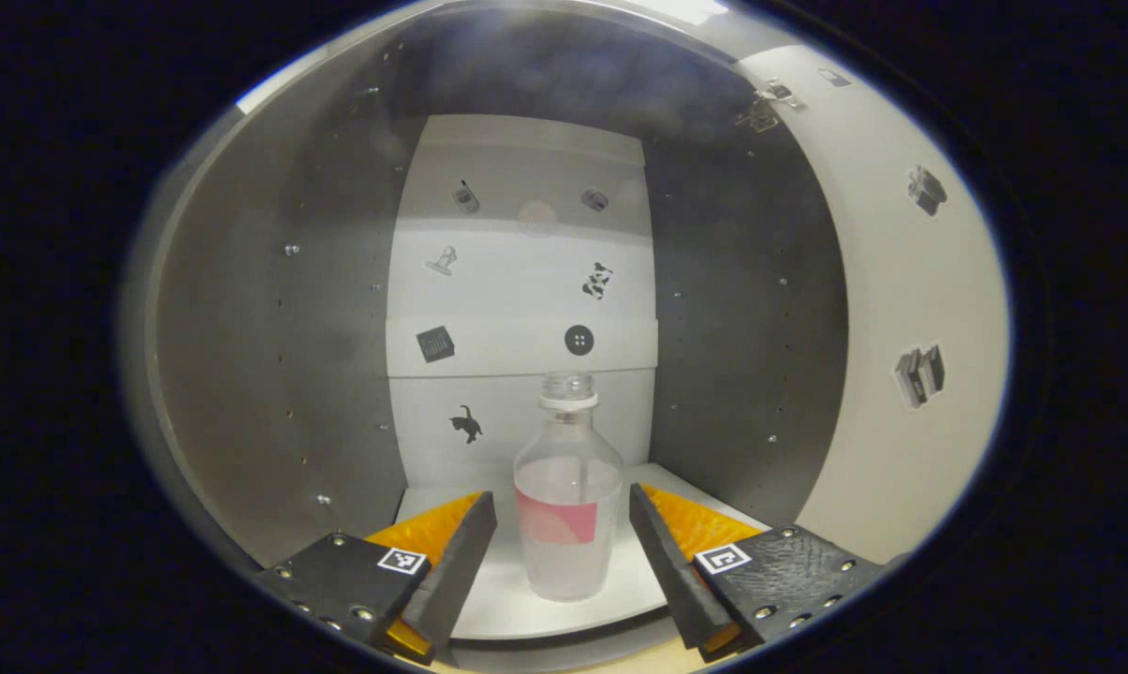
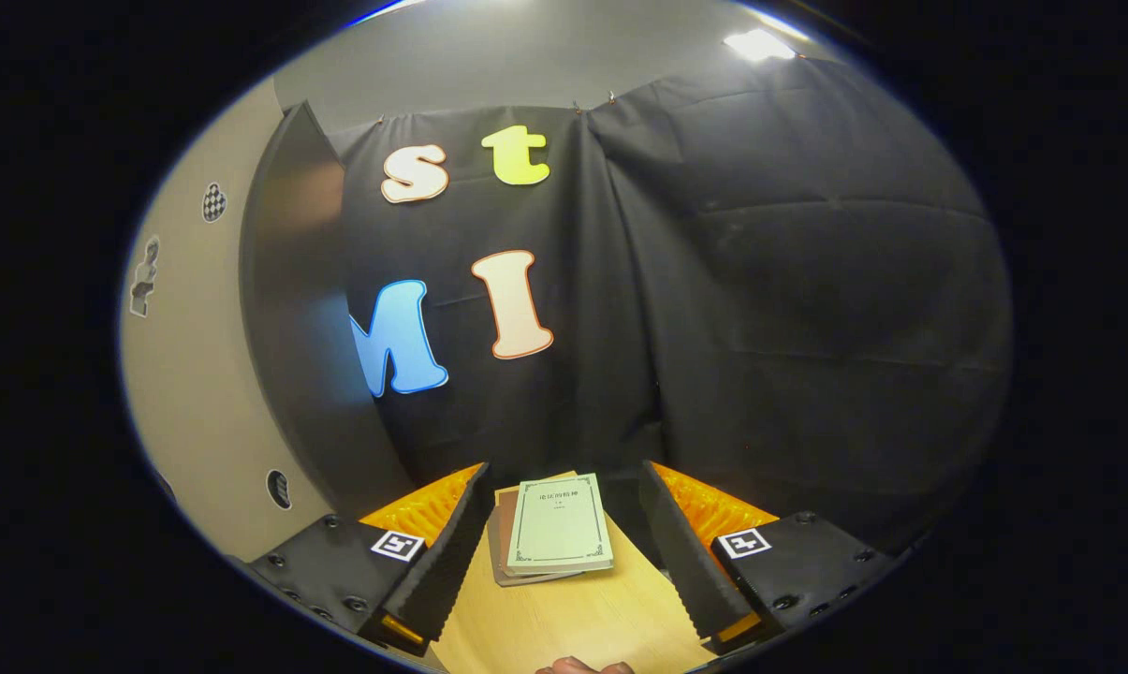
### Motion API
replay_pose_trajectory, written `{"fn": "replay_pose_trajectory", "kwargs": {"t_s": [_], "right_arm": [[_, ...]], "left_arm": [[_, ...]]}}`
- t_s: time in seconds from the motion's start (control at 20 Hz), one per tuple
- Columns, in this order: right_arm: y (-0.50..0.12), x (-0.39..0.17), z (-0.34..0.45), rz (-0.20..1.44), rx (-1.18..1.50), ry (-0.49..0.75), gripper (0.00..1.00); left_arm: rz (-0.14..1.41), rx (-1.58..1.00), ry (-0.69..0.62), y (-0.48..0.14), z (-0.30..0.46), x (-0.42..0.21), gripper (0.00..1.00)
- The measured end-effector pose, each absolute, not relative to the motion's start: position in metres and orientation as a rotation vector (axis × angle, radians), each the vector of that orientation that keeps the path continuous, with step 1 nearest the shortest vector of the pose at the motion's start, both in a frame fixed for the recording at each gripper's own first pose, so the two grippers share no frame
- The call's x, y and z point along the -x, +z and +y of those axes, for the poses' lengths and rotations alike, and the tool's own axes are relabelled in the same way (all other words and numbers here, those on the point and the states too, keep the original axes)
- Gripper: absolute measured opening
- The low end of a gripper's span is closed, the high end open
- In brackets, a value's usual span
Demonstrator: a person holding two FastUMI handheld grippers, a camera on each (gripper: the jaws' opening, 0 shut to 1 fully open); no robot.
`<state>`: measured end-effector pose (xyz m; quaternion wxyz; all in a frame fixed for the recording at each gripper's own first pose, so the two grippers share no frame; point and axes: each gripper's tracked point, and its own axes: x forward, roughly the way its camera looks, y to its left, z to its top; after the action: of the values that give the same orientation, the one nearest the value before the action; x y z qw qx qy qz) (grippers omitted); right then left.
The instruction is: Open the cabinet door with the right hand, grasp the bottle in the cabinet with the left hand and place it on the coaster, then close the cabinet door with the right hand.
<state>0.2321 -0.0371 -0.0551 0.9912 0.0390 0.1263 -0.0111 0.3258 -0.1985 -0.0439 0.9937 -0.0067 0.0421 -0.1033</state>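
In the left gripper view I look straight into the open cabinet (image 1: 283, 374): grey side walls, a pale back panel dotted with small dark stickers, and a white floor. Its door (image 1: 900, 309) stands swung out on the right, pale inside, with hinges near the top and a few stickers of its own. In the right gripper view I see the door (image 2: 189, 393) again at the left, edge-on against the booth's black cloth wall.

Below that cloth, the wooden counter (image 2: 564, 618) runs toward me. On it lies a small stack of books (image 2: 554, 534), a pale-covered one on top of a darker one, near the cloth and well ahead of my right claw (image 2: 564, 534). That claw is spread wide and holds nothing; the books show between its fingers but farther off, not touched. At the bottom edge of this view I can just make out part of a hand (image 2: 587, 666).

The bottle (image 1: 568, 496) stands upright on the cabinet floor, toward the front. It is clear, with no cap, a white ring at its neck and a pink label low on its body. My left claw (image 1: 564, 543) is open, one finger on either side of the bottle, and I see a gap between each finger and the bottle.
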Motion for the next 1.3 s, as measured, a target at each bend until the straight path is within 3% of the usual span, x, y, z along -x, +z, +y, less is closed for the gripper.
{"fn": "replay_pose_trajectory", "kwargs": {"t_s": [0.8, 0.95, 1.3], "right_arm": [[-0.081, -0.252, -0.036, 0.314, -0.073, -0.044, 0.98], [-0.081, -0.252, -0.036, 0.316, -0.075, -0.045, 0.98], [-0.076, -0.251, -0.031, 0.300, -0.095, -0.025, 0.98]], "left_arm": [[0.080, -0.004, -0.252, -0.056, -0.208, -0.356, 0.88], [0.077, 0.003, -0.250, -0.056, -0.207, -0.355, 0.72], [0.056, -0.001, -0.263, -0.043, -0.205, -0.334, 0.72]]}}
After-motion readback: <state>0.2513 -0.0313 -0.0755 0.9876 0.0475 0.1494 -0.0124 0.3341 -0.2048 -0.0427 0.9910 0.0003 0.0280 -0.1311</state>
